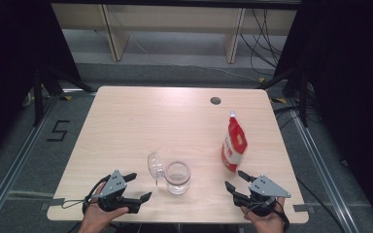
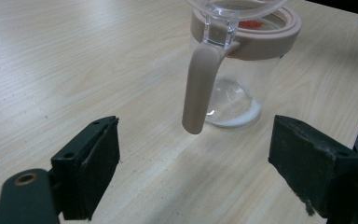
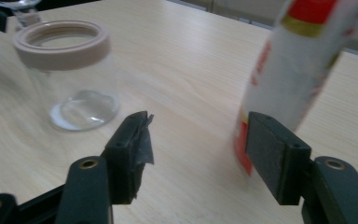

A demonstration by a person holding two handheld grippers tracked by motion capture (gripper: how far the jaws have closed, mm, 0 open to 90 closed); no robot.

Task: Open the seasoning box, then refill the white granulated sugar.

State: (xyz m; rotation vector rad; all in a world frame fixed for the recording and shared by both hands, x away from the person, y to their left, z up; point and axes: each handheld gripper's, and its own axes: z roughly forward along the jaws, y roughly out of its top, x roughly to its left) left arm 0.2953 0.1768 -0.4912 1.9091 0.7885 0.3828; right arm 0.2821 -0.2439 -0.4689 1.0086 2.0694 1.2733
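A: Where is the glass jar (image 1: pixel 178 177) right now?

B: Upright on the bench (image 1: pixel 141 126), close to the near edge and about midway along it. Its beige collar (image 2: pixel 261 39) runs round the mouth, and the clear hinged lid (image 1: pixel 154 164) is flipped open, leaning toward the left edge. A beige latch arm (image 2: pixel 199 88) hangs down the side facing the left tool.

A: And the tools?

B: The left tool (image 1: pixel 138 187) hovers near the near-left corner, jaws spread wide and holding nothing, aimed at the jar, which stands just beyond them. The right tool (image 1: pixel 236 180) is near the near-right corner, also wide open and holding nothing.

A: Anything else on the bench?

B: A red-and-white pouch (image 1: pixel 233 144) with a white spout cap stands toward the right edge, just beyond the right tool. In the right gripper view the pouch (image 3: pixel 293 70) rises behind the right-hand jaw; I cannot tell whether they touch. The jar (image 3: pixel 67 74) sits off to the left there.
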